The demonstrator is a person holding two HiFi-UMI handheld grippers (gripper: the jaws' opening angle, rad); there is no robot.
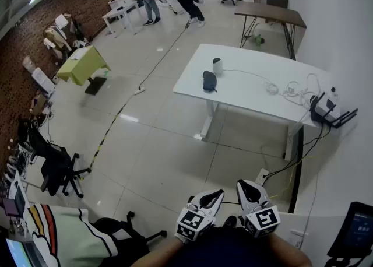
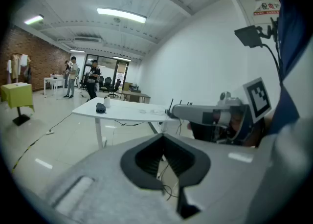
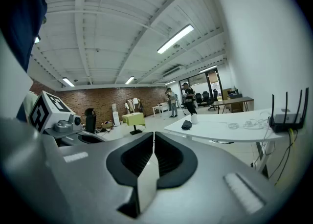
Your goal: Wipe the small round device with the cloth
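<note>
The small round device (image 1: 217, 66) stands upright at the far-left end of the white desk (image 1: 250, 95). The dark cloth (image 1: 209, 81) lies just beside it on the side nearer us; whether the two touch we cannot tell. In the head view the cloth's long axis runs roughly away from us, pointing at the device.

What matters for the coming move is that both things lie well ahead of us, across open floor (image 1: 157, 161), while our claws are held close to the body. The left claw (image 1: 214, 195) lines up almost straight with the cloth. The right claw (image 1: 247, 186) sits a little to the right of that line, so we judge the left marginally better placed, though neither is within reach.

Both claws are clenched and hold nothing. The left gripper view shows its jaws pressed together. The right gripper view shows only a thin slit between its jaws.

The head view gives the layout from above, with the cloth before the device and loose cables (image 1: 280, 90) and a router (image 1: 325, 107) at the desk's other end. The gripper views instead give the desk side-on. The device (image 3: 194, 119) rises pale behind the low cloth (image 3: 186, 125), and the router's antennas stand close at the right. The left gripper view also catches the right claw's body crossing the frame.
</note>
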